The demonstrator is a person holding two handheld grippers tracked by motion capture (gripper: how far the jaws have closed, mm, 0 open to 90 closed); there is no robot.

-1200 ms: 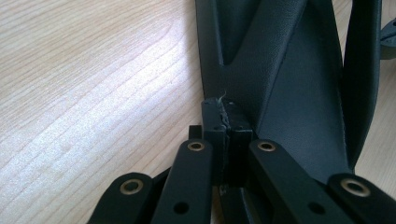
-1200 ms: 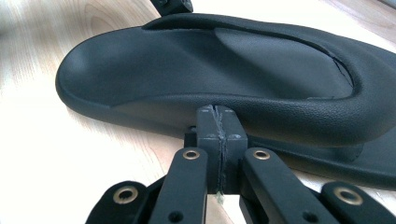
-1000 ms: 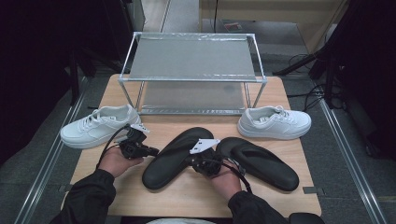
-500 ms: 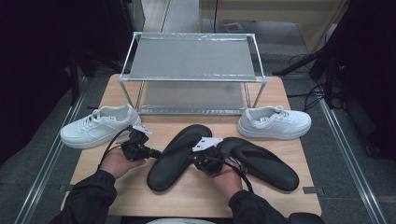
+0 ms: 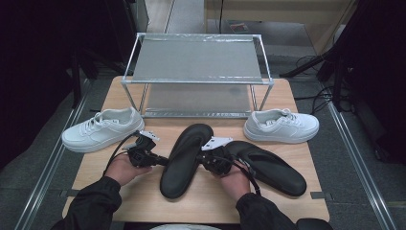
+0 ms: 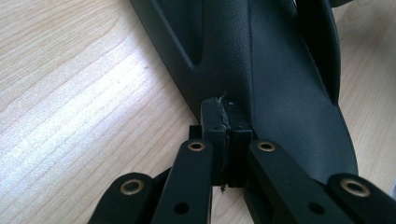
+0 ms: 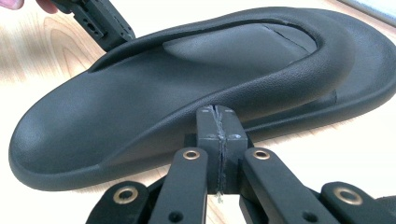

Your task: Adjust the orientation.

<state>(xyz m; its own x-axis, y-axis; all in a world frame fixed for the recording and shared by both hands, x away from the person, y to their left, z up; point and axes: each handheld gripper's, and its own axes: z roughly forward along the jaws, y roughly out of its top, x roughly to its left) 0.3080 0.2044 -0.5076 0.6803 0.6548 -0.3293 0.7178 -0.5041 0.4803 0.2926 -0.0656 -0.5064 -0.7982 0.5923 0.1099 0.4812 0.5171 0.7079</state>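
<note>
While both hands hold nearly the same places as a second ago, the work is at the near middle of the table [image 5: 143, 201].

By the left edge lies a white sneaker [image 5: 103, 134], untouched, toe toward the near left corner. Just right of it, the left gripper [image 5: 160, 161] points across the table with its jaws pressed flat together and nothing between them. In the left gripper view its joined tips [image 6: 223, 116] butt against the rim of the black slipper [image 5: 184, 160].

That slipper lies sole down, slanting from the near edge toward the metal rack [image 5: 198, 60] along the far edge. Compared with the earlier pictures, its near end seems to have swung slightly to the right, so it stands a little straighter; the shift is small.

On the slipper's other side the right gripper [image 5: 205, 162] is also closed on nothing. In the right gripper view its tips [image 7: 218, 122] meet the slipper's raised side wall.

I judge that the slipper is being squeezed or steered between two closed tools rather than pinched by either, and that it has been lined up more than carried anywhere.

Farther right, the second slipper [image 5: 268, 165] angles toward the near right corner, touching or overlapping the first near the right hand. The other sneaker [image 5: 282, 127] sits by the right edge.
</note>
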